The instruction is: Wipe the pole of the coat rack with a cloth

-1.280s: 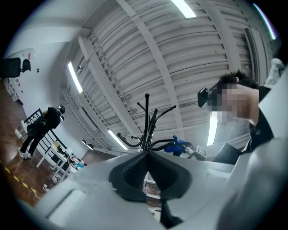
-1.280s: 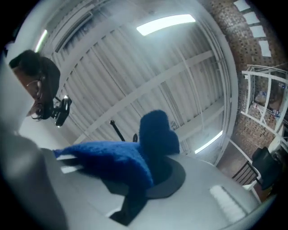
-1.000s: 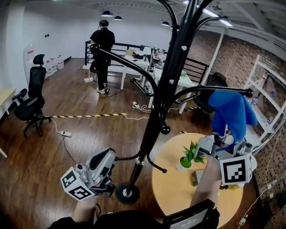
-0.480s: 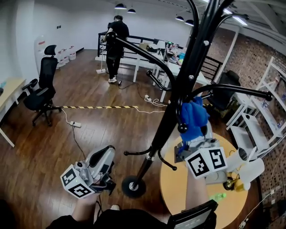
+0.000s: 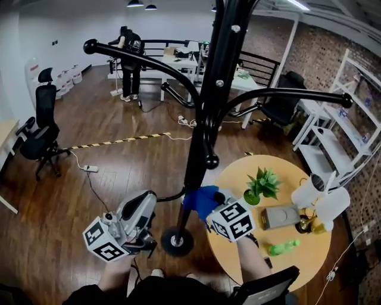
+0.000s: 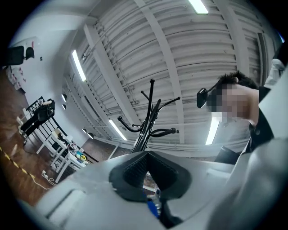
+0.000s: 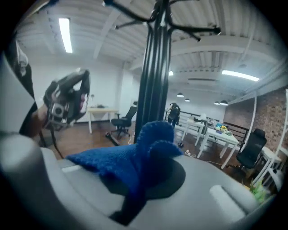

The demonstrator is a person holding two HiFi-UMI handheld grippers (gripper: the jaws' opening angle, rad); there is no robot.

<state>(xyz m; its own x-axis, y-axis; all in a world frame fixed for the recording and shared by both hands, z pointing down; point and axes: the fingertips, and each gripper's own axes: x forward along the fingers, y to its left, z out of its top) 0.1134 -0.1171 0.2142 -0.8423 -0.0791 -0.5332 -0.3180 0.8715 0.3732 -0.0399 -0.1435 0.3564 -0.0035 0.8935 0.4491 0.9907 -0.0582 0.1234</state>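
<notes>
A dark wooden floor (image 5: 119, 179) filled the room, crossed by striped tape (image 5: 113, 142) at nine o'clock; beyond it an office chair (image 5: 40, 128) stood by the white wall (image 5: 71, 30). White desks (image 5: 178, 61) and a black railing (image 5: 262, 59) lay at twelve o'clock, a brick wall (image 5: 321, 53) at two, white shelves (image 5: 333, 149) at three, a round table (image 5: 235, 176) at four, under hanging lamps (image 5: 135, 3)

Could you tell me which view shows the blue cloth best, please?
The right gripper view: the cloth fills its centre, gripped in the right tongs. The head view shows it small by the pole; the left gripper view, at most a blue speck.
</notes>
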